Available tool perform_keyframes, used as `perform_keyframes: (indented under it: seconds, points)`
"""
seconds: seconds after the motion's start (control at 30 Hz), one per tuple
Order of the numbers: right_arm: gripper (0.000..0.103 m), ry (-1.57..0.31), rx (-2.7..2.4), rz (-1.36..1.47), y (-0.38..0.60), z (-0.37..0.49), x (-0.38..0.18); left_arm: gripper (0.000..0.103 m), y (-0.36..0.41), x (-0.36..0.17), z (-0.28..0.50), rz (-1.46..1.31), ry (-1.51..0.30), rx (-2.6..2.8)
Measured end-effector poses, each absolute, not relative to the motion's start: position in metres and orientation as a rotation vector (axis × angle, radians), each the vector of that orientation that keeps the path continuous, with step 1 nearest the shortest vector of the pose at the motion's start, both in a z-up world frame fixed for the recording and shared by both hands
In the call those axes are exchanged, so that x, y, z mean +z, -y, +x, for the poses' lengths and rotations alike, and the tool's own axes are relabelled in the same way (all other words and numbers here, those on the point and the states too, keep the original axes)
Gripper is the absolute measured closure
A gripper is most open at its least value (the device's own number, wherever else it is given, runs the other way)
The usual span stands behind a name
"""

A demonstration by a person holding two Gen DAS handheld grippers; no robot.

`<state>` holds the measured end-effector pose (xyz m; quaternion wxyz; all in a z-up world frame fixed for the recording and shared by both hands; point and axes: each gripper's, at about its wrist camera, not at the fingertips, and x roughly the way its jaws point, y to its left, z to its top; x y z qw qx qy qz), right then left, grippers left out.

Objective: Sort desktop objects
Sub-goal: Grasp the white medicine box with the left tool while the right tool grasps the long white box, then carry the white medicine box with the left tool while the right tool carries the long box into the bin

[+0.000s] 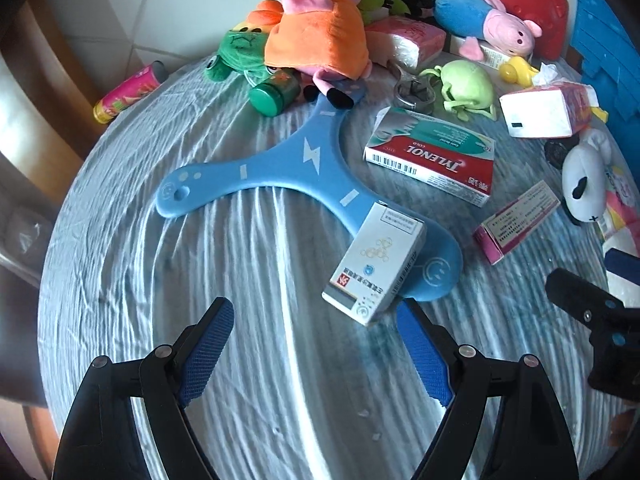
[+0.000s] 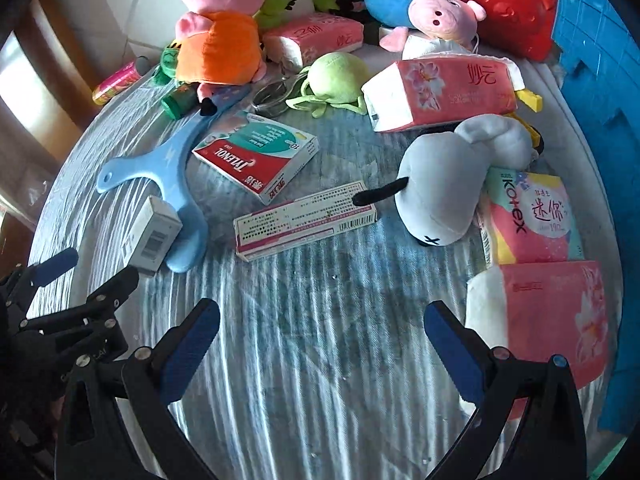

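The small white cardboard box lies on the blue boomerang, just ahead of the left claw, whose fingers are apart and empty.

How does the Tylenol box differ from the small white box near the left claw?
The Tylenol box is red, teal and white; the small white box is mostly white. The Tylenol box is broader and lies on the cloth; the white box rests partly on the blue boomerang. Both look closed.

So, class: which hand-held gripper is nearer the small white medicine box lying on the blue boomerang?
Left. The left hand-held gripper sits open just short of the white medicine box; the right hand-held gripper is farther off, to its right.
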<state>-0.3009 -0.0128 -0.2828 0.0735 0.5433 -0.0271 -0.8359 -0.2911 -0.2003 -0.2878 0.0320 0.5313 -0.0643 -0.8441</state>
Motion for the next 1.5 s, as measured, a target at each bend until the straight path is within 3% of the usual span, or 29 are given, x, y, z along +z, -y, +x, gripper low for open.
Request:
perform_keyframes:
  seconds: [0.13, 0.2, 0.27, 0.33, 0.53, 0.6, 0.77, 0.87, 1.23, 1.5]
  points:
    - [0.0, 0.226, -2.572, 1.676, 0.018, -0.316, -0.289, 0.021, 0.206, -0.299, -0.304, 1.696, 0.204, -2.661]
    - [0.0, 0.276, -2.604, 1.69, 0.02, -0.323, -0.291, 0.034, 0.207, -0.304, -0.311, 1.724, 0.206, -2.683]
    - [0.0, 0.318, -2.626, 1.708, 0.022, -0.329, -0.292, 0.067, 0.209, -0.309, -0.318, 1.762, 0.203, -2.685]
    - [0.0, 0.344, -2.643, 1.725, 0.026, -0.336, -0.295, 0.071, 0.212, -0.309, -0.326, 1.757, 0.175, -2.703]
    - [0.001, 0.357, -2.704, 1.805, 0.034, -0.351, -0.306, 0.072, 0.213, -0.308, -0.348, 1.736, 0.136, -2.728]
    - [0.012, 0.318, -2.712, 1.838, 0.039, -0.355, -0.311, 0.072, 0.209, -0.308, -0.349, 1.725, 0.149, -2.733]
    - [0.056, 0.117, -2.739, 1.837, 0.054, -0.357, -0.309, 0.072, 0.205, -0.31, -0.347, 1.718, 0.181, -2.722]
    - [0.067, 0.08, -2.721, 1.832, 0.056, -0.354, -0.307, 0.073, 0.208, -0.31, -0.344, 1.73, 0.14, -2.722]
    - [0.075, 0.063, -2.662, 1.746, 0.061, -0.321, -0.288, 0.073, 0.202, -0.268, -0.303, 1.573, 0.131, -2.773]
    - [0.075, 0.046, -2.67, 1.645, 0.045, -0.284, -0.259, 0.073, 0.187, -0.246, -0.273, 1.535, 0.118, -2.773]
